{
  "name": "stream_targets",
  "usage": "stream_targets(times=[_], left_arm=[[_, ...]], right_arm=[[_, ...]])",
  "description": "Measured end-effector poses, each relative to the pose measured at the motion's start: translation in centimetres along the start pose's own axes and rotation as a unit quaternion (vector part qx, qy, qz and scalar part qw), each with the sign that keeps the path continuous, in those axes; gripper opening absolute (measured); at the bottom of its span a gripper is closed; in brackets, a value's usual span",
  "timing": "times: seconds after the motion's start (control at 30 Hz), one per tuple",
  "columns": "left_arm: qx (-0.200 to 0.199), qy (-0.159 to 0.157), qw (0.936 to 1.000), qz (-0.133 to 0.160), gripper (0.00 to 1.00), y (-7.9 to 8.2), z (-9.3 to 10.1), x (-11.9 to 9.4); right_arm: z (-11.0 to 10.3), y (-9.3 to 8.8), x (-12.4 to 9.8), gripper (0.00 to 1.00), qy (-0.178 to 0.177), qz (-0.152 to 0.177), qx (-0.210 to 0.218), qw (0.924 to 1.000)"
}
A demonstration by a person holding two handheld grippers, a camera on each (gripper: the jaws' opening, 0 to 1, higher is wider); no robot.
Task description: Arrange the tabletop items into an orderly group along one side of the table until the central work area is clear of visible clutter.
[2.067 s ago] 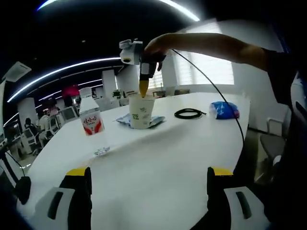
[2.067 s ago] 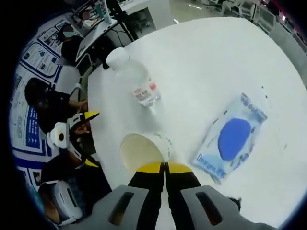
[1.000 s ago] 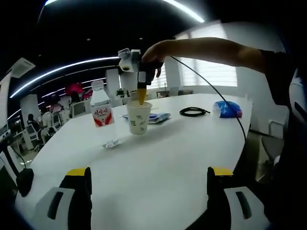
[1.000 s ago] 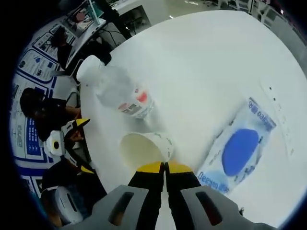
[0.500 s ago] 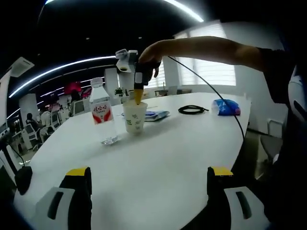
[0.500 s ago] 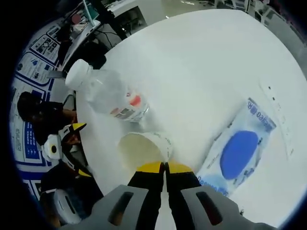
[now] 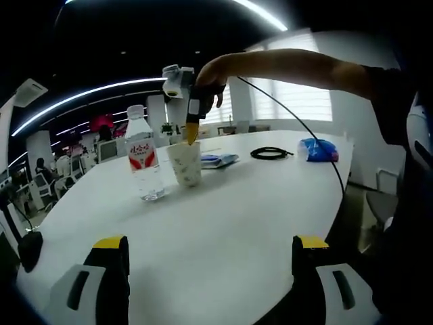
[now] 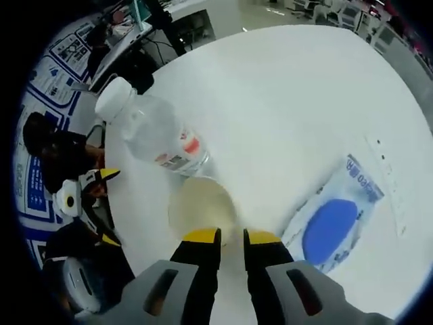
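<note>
One white paper cup [image 8: 201,206] upright beside clear bottle [image 8: 154,139]; right gripper [image 8: 232,237] spread above rim

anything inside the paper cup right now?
The paper cup looks empty: the right gripper view shows a bare pale inner wall and bottom. The near rim is hidden behind the right gripper, whose jaws stand slightly apart.

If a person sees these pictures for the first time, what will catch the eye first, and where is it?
Most striking is the right gripper held from above at the rim of the paper cup, which stands beside the water bottle with its red label on the white table. In the right gripper view its jaws are slightly parted over the cup's rim. A blue-and-white packet lies flat nearby, and the left gripper waits wide open at the near edge.
</note>
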State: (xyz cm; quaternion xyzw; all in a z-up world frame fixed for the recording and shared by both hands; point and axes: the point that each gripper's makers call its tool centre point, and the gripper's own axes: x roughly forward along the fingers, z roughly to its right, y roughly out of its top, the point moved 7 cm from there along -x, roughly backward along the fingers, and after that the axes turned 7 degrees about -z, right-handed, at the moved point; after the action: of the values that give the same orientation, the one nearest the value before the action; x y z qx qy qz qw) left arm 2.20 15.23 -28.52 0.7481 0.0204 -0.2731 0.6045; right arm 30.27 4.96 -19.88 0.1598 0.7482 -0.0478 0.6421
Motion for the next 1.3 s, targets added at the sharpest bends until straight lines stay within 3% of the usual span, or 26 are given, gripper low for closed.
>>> stream_targets(times=[0.43, 0.8, 0.9, 1.0, 1.07, 1.3], left_arm=[[0.007, 0.002, 1.0000, -0.002, 1.00, 0.0, 0.4, -0.2], [0.012, -0.004, 0.9999, 0.004, 1.00, 0.8, 1.2, -0.2], [0.013, -0.005, 0.9999, 0.006, 1.00, 1.1, 1.5, -0.1], [0.020, -0.010, 0.9997, 0.007, 1.00, 1.4, 2.0, 0.1], [0.022, -0.012, 0.9997, 0.008, 1.00, 1.6, 2.2, 0.1], [0.030, -0.018, 0.9994, 0.004, 1.00, 2.0, 2.7, 0.6]], right_arm=[[0.0, -0.2, -1.6, 0.15, -0.010, 0.033, -0.006, 0.9994], [0.1, -2.4, -2.7, 0.17, -0.021, 0.028, -0.010, 0.9993], [0.3, -3.0, -3.2, 0.21, -0.028, 0.033, -0.014, 0.9990], [0.8, -3.4, -3.5, 0.34, -0.056, 0.035, -0.034, 0.9973], [0.9, -3.8, -3.6, 0.35, -0.052, 0.030, -0.033, 0.9976], [1.7, -4.4, -3.8, 0.55, -0.079, 0.031, -0.047, 0.9953]])
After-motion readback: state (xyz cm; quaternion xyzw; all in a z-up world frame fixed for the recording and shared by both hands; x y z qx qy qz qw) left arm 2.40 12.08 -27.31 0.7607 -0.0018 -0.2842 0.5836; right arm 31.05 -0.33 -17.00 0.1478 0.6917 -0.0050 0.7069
